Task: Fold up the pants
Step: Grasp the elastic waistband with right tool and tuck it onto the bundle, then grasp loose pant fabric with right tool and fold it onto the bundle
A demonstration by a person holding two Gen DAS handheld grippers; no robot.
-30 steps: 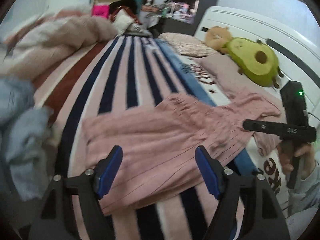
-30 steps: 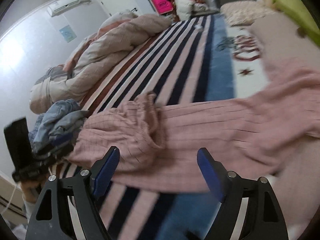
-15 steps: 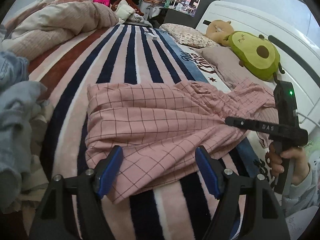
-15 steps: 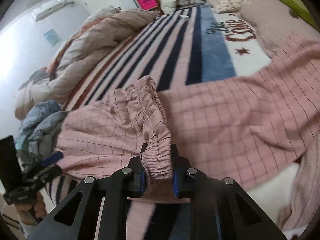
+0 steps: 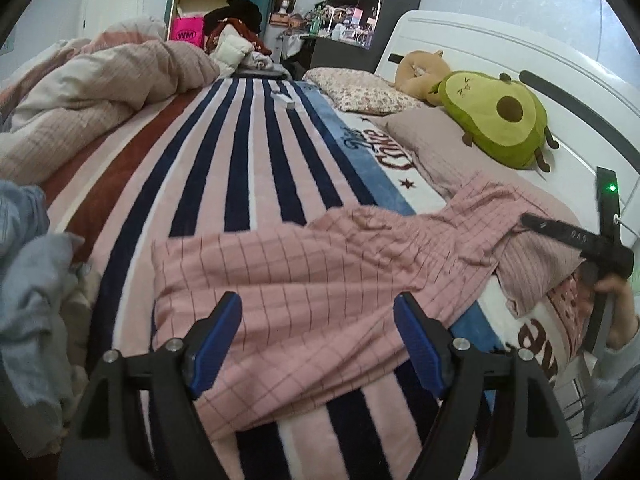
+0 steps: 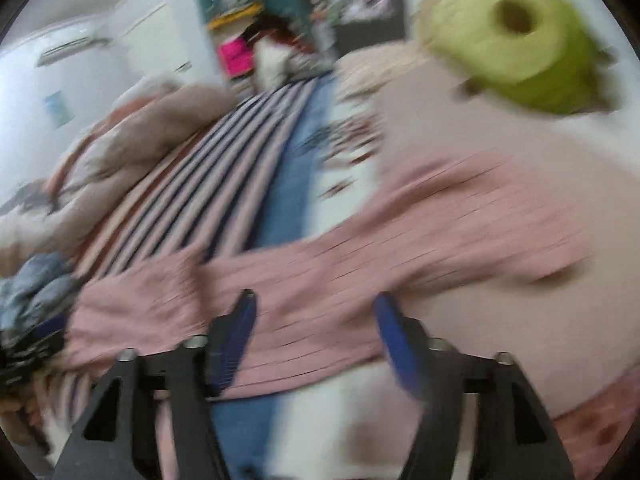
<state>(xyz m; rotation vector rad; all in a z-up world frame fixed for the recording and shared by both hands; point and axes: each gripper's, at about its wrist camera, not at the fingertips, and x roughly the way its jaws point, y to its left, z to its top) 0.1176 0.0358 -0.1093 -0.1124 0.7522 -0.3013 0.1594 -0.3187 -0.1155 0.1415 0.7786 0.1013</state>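
my left fingers and right fingers both gape wide over the pink checked cotton pants on the striped bed.

The whole right wrist view is smeared by motion blur, so the check pattern of the pink pants turns into streaks and their folds cannot be read there. The green avocado plush is only a soft blob in this view, and the blue clothes at the left edge are unclear. In the left wrist view the right gripper is cut by the right edge, and its fingertips are not visible, hidden at the far end of the pants. The shelf items far behind are too small to name.
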